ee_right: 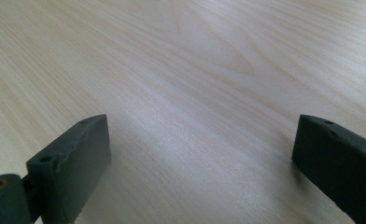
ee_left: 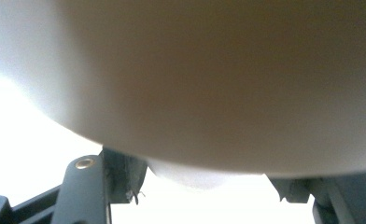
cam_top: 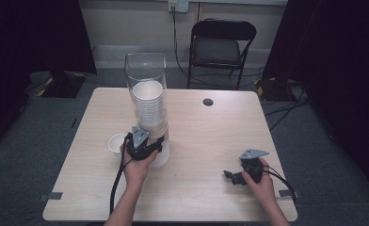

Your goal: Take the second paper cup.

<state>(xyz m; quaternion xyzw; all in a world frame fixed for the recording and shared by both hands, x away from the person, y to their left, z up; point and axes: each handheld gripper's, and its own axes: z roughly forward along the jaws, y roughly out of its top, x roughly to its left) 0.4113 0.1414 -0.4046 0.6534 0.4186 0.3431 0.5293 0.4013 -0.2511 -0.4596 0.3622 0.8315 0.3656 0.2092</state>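
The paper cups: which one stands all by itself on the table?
The single cup, upright with its mouth open, just left of the left gripper. The others are nested in a tall stack inside the clear dispenser.

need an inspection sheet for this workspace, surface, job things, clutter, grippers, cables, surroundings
surface: light wooden table with a dark round grommet hole
job's things: tall stack of white paper cups in front of a clear plastic container; single white paper cup standing to its left
clutter: nothing seen
grippers: left gripper shut on the base of the cup stack, white cup wall close before its camera; right gripper resting low over bare table, fingers wide apart, nothing between them
cables: black cable trailing from the left gripper; more on the floor at right
surroundings: black folding chair, dark curtains, grey carpet, wall socket
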